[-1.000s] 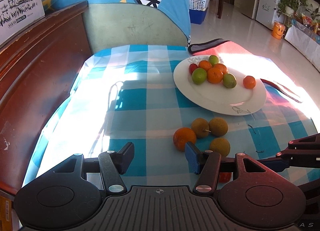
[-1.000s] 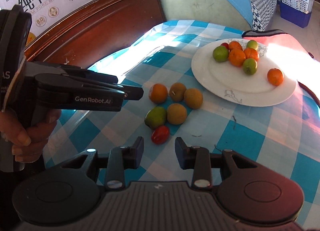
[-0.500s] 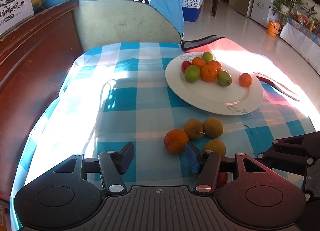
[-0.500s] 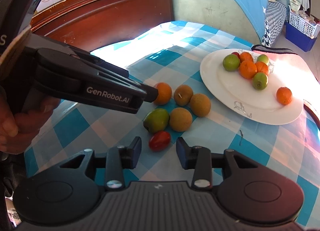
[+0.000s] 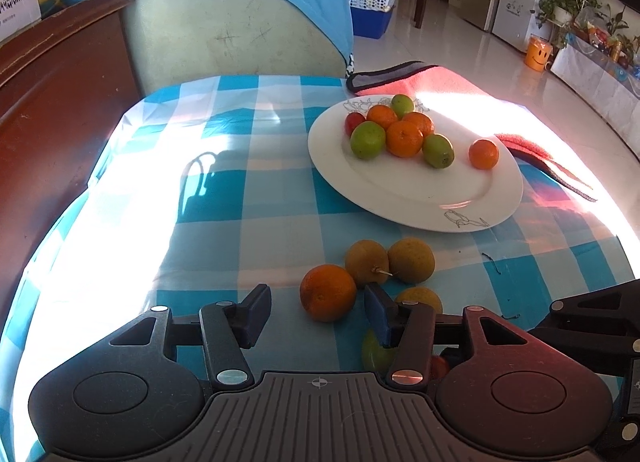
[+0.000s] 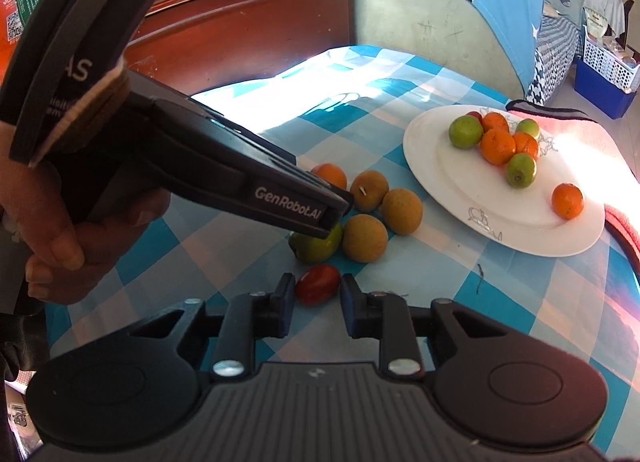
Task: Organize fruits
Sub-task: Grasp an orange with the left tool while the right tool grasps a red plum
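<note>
A white plate [image 5: 400,197] [image 6: 432,165] holds several oranges and green fruits. On the checked cloth in front of it lie a loose orange [image 5: 328,293], three brown round fruits [image 5: 411,266], a green fruit [image 6: 318,246] and a small red tomato [image 6: 317,289]. My left gripper [image 5: 316,312] hovers around the orange. Its jaws are closing, with a gap still showing on the orange's left side. My right gripper [image 6: 317,296] is shut on the red tomato, with both pads against it on the cloth. The left gripper's body [image 6: 280,197] crosses the right wrist view.
A person's hand [image 6: 60,242] grips the left tool. A dark wooden headboard [image 5: 48,109] runs along the left. A chair draped in blue cloth [image 5: 240,29] stands behind the table. A red cloth [image 5: 440,81] lies past the plate. The right tool [image 5: 592,314] shows at the right edge.
The right jaws have closed onto the red tomato. The left gripper has moved down toward the loose orange and its jaws have narrowed.
</note>
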Action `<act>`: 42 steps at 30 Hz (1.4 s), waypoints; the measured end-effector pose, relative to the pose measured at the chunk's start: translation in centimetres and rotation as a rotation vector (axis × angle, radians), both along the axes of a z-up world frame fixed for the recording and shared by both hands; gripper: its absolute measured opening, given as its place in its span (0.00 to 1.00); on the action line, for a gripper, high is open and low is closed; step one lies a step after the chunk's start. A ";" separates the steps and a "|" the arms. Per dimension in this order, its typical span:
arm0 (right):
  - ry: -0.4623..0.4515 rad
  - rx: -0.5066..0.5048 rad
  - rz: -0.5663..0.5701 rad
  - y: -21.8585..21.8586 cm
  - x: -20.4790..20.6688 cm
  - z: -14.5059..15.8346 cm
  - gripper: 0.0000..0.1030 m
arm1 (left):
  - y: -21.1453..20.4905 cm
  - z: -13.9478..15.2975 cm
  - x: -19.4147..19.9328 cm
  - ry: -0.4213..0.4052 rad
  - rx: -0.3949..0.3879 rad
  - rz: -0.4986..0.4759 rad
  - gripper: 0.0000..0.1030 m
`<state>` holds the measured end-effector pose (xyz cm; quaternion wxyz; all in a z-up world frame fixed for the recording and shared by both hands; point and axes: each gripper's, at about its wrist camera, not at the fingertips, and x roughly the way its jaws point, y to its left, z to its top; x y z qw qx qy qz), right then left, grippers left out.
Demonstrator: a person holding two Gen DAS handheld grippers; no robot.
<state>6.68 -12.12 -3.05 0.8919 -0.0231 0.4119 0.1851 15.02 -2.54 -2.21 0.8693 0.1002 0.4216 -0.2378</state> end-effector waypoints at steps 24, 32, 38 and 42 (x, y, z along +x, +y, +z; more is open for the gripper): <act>0.035 0.115 -0.113 -3.0 0.2 1.6 0.24 | 1.2 1.1 -0.4 -0.015 -0.065 0.034 0.26; -0.017 0.151 -0.173 -4.8 0.3 3.4 0.24 | 1.0 2.7 -0.8 -0.051 -0.089 0.033 0.26; -0.054 0.160 -0.230 -6.5 1.0 4.9 0.24 | 0.2 3.7 -0.9 -0.067 -0.116 0.023 0.26; -0.070 0.168 -0.259 -7.7 1.6 5.6 0.24 | -0.7 4.3 -0.8 -0.080 -0.130 0.009 0.26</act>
